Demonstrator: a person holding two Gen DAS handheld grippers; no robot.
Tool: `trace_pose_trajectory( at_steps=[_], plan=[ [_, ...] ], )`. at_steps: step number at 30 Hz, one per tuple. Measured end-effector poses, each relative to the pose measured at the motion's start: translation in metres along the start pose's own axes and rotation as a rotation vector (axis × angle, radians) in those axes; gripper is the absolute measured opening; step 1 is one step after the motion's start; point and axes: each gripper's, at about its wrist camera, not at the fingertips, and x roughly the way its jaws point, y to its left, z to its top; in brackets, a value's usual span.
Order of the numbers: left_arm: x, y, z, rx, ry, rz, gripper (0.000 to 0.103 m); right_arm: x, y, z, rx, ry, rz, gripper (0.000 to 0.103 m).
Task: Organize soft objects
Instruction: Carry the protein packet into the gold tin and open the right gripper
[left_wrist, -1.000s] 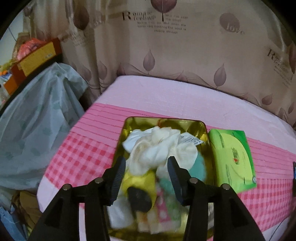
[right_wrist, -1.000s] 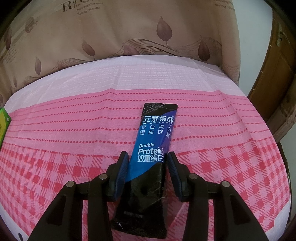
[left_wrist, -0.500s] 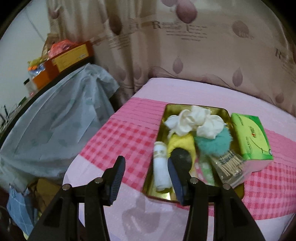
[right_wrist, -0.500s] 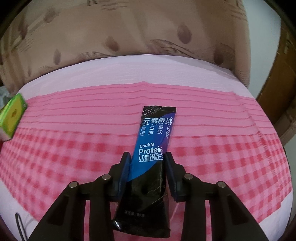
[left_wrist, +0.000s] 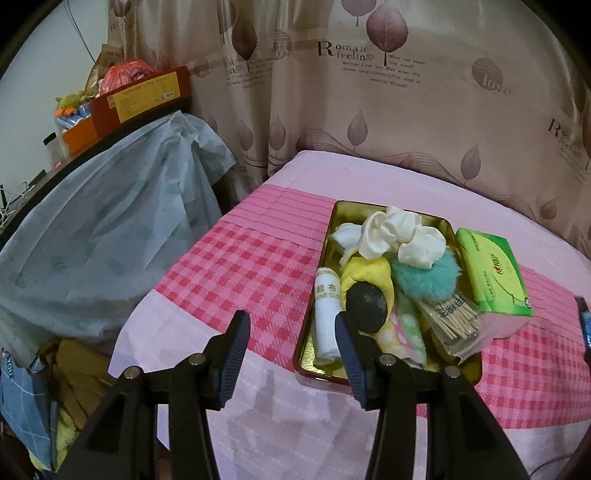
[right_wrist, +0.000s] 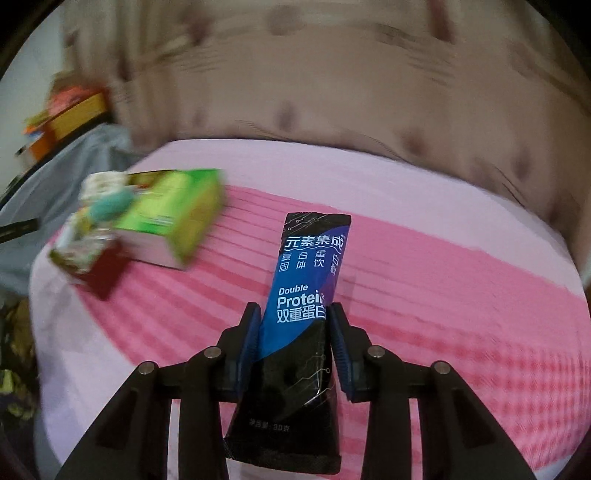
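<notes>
Since a second ago my right gripper (right_wrist: 293, 325) has lifted the protein sachet (right_wrist: 299, 314) off the pink checked cloth (right_wrist: 461, 332) and swung it toward the gold tin (left_wrist: 321, 373), while my left gripper (left_wrist: 291, 350) has backed off from over that tin to its near-left corner. I keep the sachet pinched at its middle, pads pressing both sides, so its upper half juts forward and can go in end first. My left jaws stand wide with nothing between them, out of the way, I judge, to leave the tin free. From the left wrist I see the tin sharply: white scrunchie (left_wrist: 391, 236), teal pompom (left_wrist: 424, 277), toothpick packet (left_wrist: 450, 321), and the green tissue pack (left_wrist: 491, 273) touching the tin's right side. The right wrist view blurs all that, but it alone shows the grip on the sachet.
</notes>
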Motion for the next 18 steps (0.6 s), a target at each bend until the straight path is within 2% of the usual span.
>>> trace_pose_trajectory(
  at_steps=[4, 9, 15, 18],
  plan=[
    [-0.001, 0.003, 0.0, -0.015, 0.0, -0.013, 0.049, 0.006, 0.066, 0.027, -0.093, -0.016, 0.108, 0.034],
    [0.0, 0.012, 0.002, -0.05, 0.004, -0.022, 0.049, 0.017, 0.132, 0.052, -0.143, -0.027, 0.217, 0.034],
    [-0.003, 0.022, 0.004, -0.08, -0.014, 0.021, 0.049, 0.046, 0.193, 0.077, -0.166, -0.026, 0.283, 0.034],
    [-0.005, 0.027, 0.005, -0.094, -0.025, 0.058, 0.049, 0.063, 0.217, 0.081, -0.179, -0.019, 0.288, 0.034]
  ],
)
